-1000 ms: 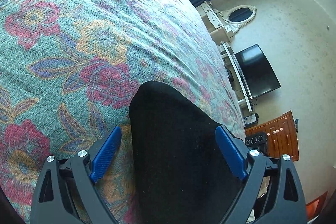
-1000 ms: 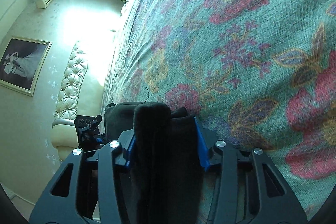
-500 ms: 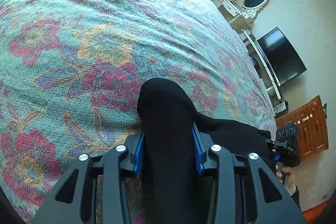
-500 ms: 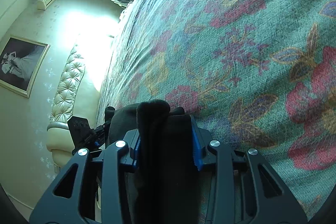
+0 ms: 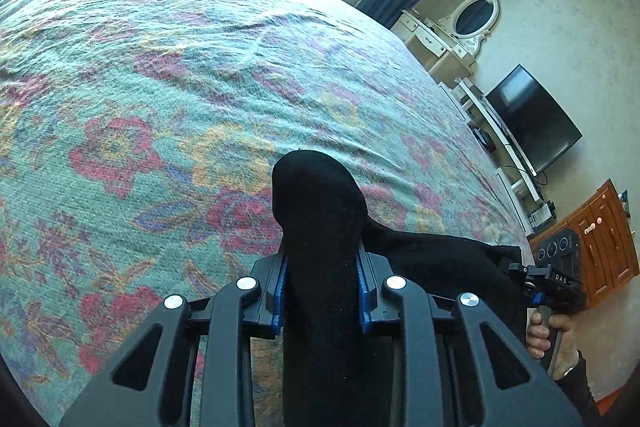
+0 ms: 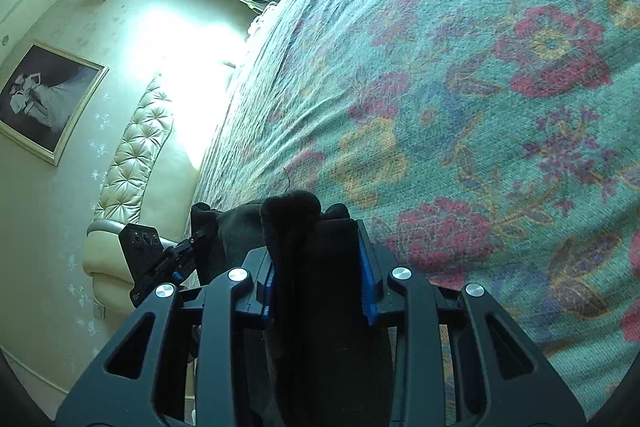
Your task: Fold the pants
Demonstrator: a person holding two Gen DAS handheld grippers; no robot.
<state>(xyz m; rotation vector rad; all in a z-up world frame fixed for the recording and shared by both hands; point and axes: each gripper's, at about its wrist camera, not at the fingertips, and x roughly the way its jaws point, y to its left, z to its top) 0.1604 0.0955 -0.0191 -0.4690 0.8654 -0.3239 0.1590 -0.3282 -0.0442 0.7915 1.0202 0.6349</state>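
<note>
At the bottom centre of both views, the left gripper and right gripper have just been closing — each now clamps a bunch of the black pants above the floral bedspread; grasp made, folding judged still ahead.

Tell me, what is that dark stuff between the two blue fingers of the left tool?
A bunched fold of the black pants, pinched between the left gripper's blue pads, which have just been closing. The left wrist view shows it, above the floral bedspread.
</note>
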